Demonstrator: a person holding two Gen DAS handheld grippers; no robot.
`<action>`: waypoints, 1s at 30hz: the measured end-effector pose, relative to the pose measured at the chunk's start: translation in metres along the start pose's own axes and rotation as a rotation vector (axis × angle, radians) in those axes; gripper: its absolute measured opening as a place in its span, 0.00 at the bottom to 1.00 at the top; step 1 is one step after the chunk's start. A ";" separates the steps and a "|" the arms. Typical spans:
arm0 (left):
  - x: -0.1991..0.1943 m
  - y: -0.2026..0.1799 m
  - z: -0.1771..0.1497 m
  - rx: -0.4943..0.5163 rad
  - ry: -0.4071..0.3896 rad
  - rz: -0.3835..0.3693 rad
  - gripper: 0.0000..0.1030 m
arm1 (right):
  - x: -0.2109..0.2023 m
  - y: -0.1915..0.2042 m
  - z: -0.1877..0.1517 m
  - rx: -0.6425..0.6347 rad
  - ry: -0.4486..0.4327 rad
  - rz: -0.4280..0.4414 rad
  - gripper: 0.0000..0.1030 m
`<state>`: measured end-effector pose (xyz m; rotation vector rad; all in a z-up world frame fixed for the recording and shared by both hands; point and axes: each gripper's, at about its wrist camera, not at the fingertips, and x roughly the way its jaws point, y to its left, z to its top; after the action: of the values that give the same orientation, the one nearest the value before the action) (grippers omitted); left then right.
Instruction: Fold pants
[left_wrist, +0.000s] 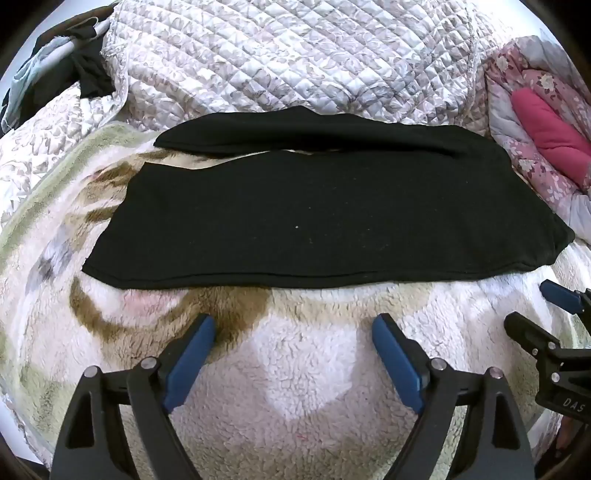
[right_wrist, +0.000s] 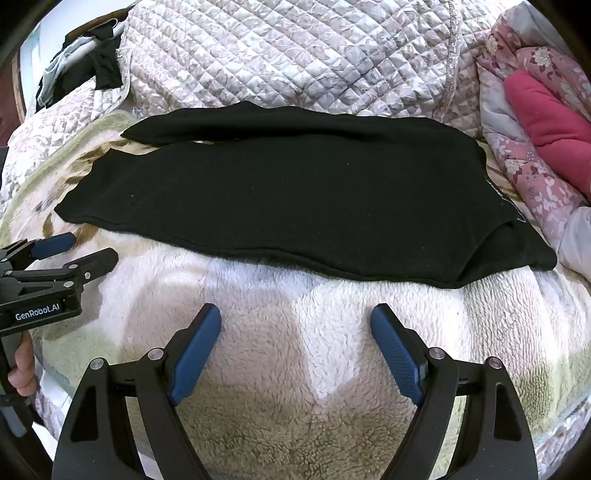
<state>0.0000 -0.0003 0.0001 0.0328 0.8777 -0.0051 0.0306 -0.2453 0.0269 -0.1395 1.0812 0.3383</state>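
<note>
The left gripper (left_wrist: 293, 325) hangs with its blue-padded fingers (left_wrist: 192, 354) spread wide, holding nothing, above a fleecy cream blanket (left_wrist: 303, 369) patterned in brown and pale green. The right gripper (right_wrist: 295, 317) is likewise spread wide and empty over the same blanket, its blue pads (right_wrist: 395, 354) well apart. Both sit just short of the near hem of the pants (left_wrist: 314, 225), not touching the cloth.

The pants are black and lie flat across the blanket, running left to right. The two legs lie side by side, the near one broad and smooth, the far one narrower, with a thin gap of blanket showing between them toward the left end. In the right wrist view the pants (right_wrist: 280, 199) end on the right in a folded edge with faint pale marks, and the near hem runs in a gentle wave.

Each gripper shows in the other's camera: the right one at the right edge of the left view, the left one at the left edge of the right view, with a person's fingers (right_wrist: 22, 365) around its grip.

Behind the pants lies a quilted pale floral bedspread (left_wrist: 295, 55). To the right sits a pink flowered quilt (left_wrist: 532, 162) with a plain magenta piece (left_wrist: 550, 129) on it. At the far left is a heap of dark and light clothes (left_wrist: 74, 62).
</note>
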 end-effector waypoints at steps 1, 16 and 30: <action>0.000 0.000 0.000 -0.003 0.000 -0.005 0.87 | 0.000 0.000 0.000 0.001 0.000 0.001 0.81; 0.000 -0.001 0.000 0.003 0.004 -0.008 0.87 | 0.000 0.000 0.000 -0.001 0.002 -0.001 0.81; -0.002 -0.008 -0.005 0.005 -0.003 -0.007 0.87 | 0.000 0.001 0.000 -0.003 0.004 -0.004 0.81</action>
<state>-0.0051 -0.0084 -0.0018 0.0339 0.8745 -0.0141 0.0307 -0.2441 0.0269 -0.1454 1.0837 0.3365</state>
